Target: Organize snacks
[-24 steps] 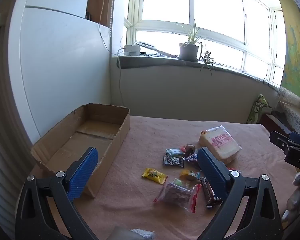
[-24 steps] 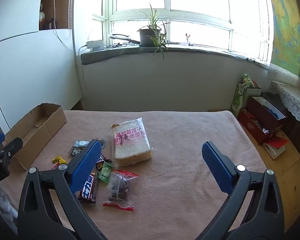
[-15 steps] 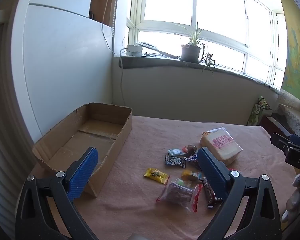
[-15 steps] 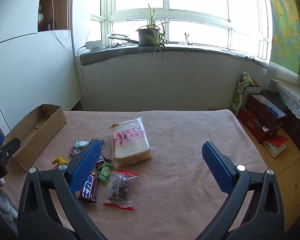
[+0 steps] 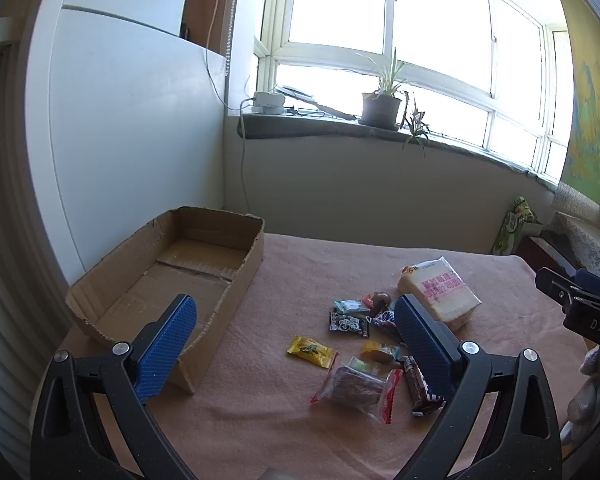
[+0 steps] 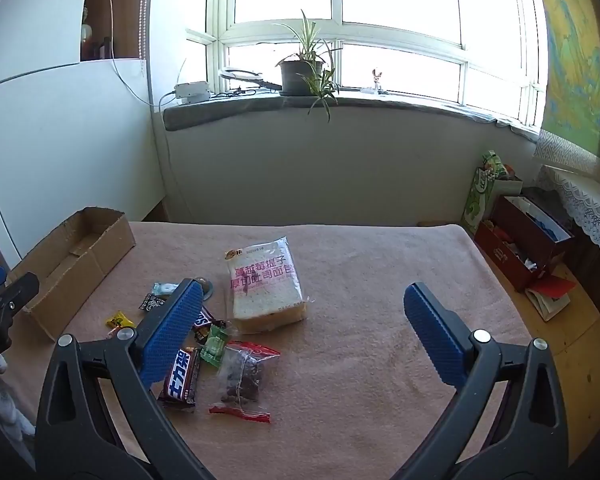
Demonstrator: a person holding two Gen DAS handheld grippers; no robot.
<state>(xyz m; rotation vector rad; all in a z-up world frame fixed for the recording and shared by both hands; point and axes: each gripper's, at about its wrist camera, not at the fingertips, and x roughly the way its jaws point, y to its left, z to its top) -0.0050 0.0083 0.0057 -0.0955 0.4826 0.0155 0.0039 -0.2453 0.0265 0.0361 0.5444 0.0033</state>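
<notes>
Several snacks lie in a loose pile on the pink tablecloth (image 6: 372, 280). A bag of sliced bread (image 6: 266, 286) (image 5: 440, 292) is the biggest. Near it are a clear red-edged bag of dark fruit (image 6: 242, 372) (image 5: 358, 386), a dark chocolate bar (image 6: 180, 376) (image 5: 420, 384), a yellow candy (image 5: 312, 351) (image 6: 120, 319), a green candy (image 6: 215, 345) and a black sachet (image 5: 349, 323). An empty cardboard box (image 5: 172, 276) (image 6: 72, 260) stands at the left. My left gripper (image 5: 294, 316) is open above the table. My right gripper (image 6: 302, 300) is open too, with nothing between its fingers.
A windowsill with a potted plant (image 6: 302, 70) and a power strip (image 6: 192, 91) runs along the far wall. A white panel (image 5: 132, 152) stands left of the box. Red boxes and bags (image 6: 528, 240) sit on the floor at the right, beyond the table's edge.
Both grippers have stayed wide open. The left view has tipped up slightly, so box and snacks sit a little lower. The right view is nearly unchanged.
</notes>
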